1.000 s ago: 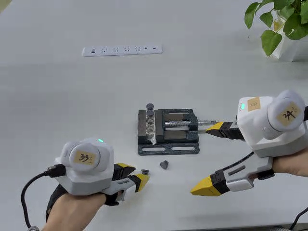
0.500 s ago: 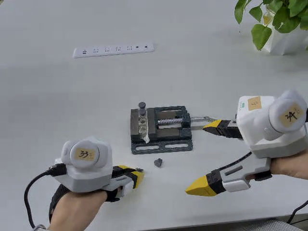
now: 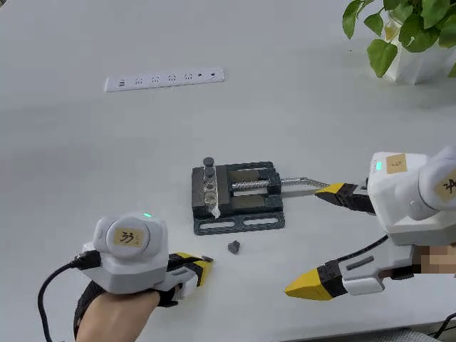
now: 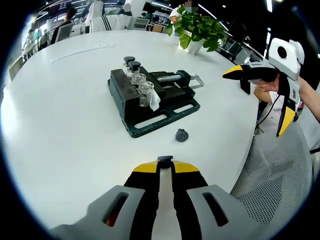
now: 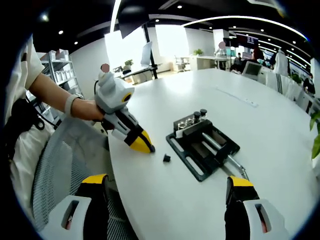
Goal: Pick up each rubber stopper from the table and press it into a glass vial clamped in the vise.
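Grey rubber showed between the yellow tips of the left gripper (image 4: 165, 166): its jaws were pressed together on a small rubber stopper (image 4: 165, 159), held in front of the vise (image 4: 165, 107) and, in the head view, a little to the vise's left. A second, loose stopper (image 3: 234, 247) lay on the white table (image 3: 107, 157) just in front of the vise's base, between the vise and the left gripper. Four glass vials (image 4: 140, 82) stood upright in a row in the vise. The two farthest carried dark stoppers and the two nearest were uncapped, with a white scrap (image 4: 154, 102) against the nearest. The right gripper (image 3: 310, 239) hung to the right of the vise, jaws spread wide and holding nothing, one yellow tip close to the vise's screw handle (image 3: 299, 183). A power strip (image 3: 164, 78) lay well behind the vise, and a potted plant (image 3: 399, 32) stood far behind it to the right.
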The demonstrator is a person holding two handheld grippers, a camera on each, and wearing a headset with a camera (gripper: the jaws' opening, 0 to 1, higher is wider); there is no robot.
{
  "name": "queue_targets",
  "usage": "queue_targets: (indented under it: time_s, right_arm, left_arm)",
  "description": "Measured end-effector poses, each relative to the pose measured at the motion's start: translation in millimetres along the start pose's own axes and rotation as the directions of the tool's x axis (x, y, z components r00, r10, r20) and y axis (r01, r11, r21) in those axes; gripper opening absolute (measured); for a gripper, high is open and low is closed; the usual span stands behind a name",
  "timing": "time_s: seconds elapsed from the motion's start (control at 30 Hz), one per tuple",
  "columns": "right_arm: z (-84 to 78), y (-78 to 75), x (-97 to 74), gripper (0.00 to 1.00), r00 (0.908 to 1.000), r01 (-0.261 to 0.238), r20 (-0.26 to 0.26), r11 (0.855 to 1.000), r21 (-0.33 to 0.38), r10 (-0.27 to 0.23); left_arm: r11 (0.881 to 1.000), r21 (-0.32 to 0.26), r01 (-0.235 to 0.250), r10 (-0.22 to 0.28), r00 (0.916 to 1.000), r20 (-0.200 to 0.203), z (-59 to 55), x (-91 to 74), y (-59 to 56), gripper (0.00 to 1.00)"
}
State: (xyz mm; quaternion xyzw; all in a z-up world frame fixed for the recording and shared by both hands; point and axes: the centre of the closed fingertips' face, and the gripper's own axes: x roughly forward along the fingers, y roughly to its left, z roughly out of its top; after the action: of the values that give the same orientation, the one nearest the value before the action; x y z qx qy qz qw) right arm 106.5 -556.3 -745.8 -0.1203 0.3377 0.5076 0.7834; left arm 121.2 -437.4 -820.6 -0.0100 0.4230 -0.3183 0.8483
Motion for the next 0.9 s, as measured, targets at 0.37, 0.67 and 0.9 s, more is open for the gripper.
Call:
queue_targets:
  time_s: [0.37,0.67,0.9]
  right_arm:
    - [3.9,4.7,6.9,0.95,0.9996,-0.028,-0.004,1.0,-0.001,0.028]
    - [11.4,9.6,5.6,0.9,0.997,-0.075,-0.024,0.997,-0.036,0.074]
    - [28.4,21.8,1.8,0.84,0.9903,-0.137,-0.03,0.988,-0.076,0.135]
  left_arm:
    - [0.995,0.094,0.045,-0.045,0.999,-0.005,2.6,0.6,-3.3,0.05]
    - [0.951,0.28,0.135,-0.156,0.9864,0.053,24.7,-14.6,-19.0,0.04]
    - [0.891,0.399,0.217,-0.271,0.9591,0.083,35.1,-28.8,-37.3,0.04]
